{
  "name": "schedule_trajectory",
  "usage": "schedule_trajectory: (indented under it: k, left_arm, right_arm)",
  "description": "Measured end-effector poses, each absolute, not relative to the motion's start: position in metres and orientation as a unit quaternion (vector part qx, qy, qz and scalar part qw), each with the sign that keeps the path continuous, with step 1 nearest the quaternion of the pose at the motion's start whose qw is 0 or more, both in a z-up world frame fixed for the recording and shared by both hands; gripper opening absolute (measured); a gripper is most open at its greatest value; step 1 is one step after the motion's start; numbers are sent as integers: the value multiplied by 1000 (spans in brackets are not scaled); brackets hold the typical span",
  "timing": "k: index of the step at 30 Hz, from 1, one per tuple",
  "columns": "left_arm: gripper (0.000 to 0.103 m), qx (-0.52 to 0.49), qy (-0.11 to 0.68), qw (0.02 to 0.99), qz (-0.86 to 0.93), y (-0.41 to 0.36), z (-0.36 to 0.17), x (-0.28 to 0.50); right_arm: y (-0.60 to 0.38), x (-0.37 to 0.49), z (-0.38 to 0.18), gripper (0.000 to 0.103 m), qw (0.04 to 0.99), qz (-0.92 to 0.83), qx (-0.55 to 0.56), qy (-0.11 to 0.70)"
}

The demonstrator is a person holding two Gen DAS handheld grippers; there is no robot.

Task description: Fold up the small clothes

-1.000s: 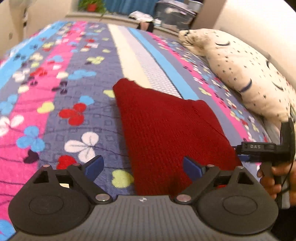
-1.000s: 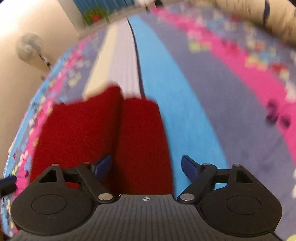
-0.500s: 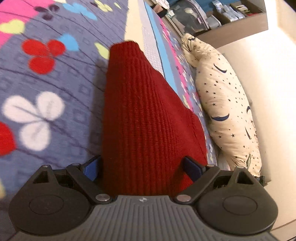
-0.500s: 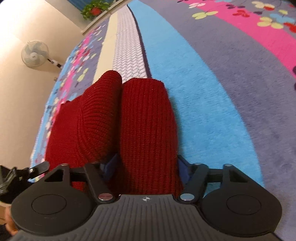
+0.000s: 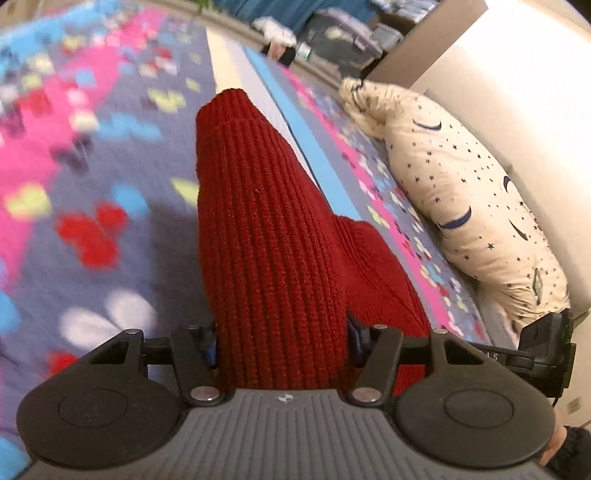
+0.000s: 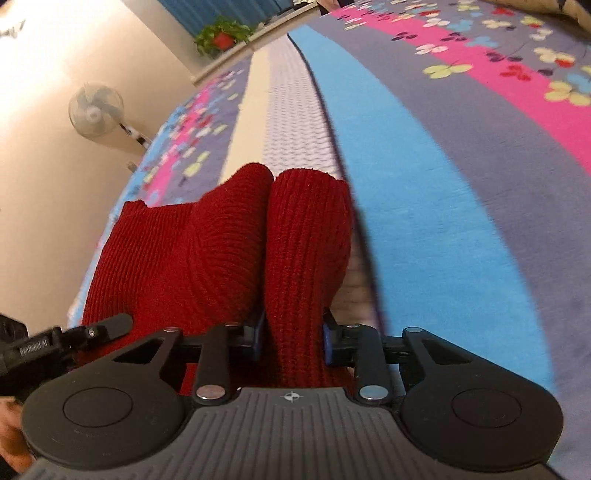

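Red knit (image 5: 273, 236), pinched at both near corners over the bed (image 5: 92, 206).
The left gripper (image 5: 281, 343) clamps one corner and the right gripper (image 6: 291, 339) the other, likely to carry that edge toward 12 o'clock for a fold. Pads are buried in knit; the bedcover at 9 o'clock blurs, and the garment's far end is hidden.

Bed cover (image 5: 92, 192): striped, butterfly-patterned. Pillow (image 5: 469, 206): cream, star-printed, at 3 o'clock along the wall. Fan (image 6: 95, 110): at 10 o'clock. Potted plant (image 6: 221, 35): at 11 o'clock.
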State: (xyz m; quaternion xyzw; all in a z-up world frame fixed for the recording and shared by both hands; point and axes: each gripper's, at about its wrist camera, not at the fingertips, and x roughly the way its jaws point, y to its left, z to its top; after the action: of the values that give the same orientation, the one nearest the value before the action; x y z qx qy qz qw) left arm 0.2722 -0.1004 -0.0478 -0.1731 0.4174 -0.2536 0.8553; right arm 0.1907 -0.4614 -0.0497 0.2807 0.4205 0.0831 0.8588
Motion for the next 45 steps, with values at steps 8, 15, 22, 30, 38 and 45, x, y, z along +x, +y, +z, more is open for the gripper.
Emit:
schedule_trajectory:
  k: [8, 15, 22, 30, 38, 45]
  left_arm:
    - [67, -141, 382, 887, -217, 16, 7, 278]
    - [76, -115, 406, 904, -62, 89, -10, 264]
    - [79, -140, 353, 919, -104, 103, 21, 192]
    - [72, 2, 428, 897, -112, 40, -29, 162]
    - [72, 23, 457, 882, -111, 35, -41, 150]
    - [72, 10, 406, 909, -96, 41, -18, 135]
  right_arm:
    - [-351, 229, -33, 28, 859, 161, 284, 393]
    - [-277, 248, -33, 34, 865, 127, 228, 428]
    - [-287, 192, 8, 45, 892, 146, 196, 381]
    - [-242, 180, -21, 18, 873, 187, 141, 428]
    - [-269, 162, -23, 17, 875, 107, 175, 439]
    - [-258, 140, -3, 26, 895, 96, 148, 409]
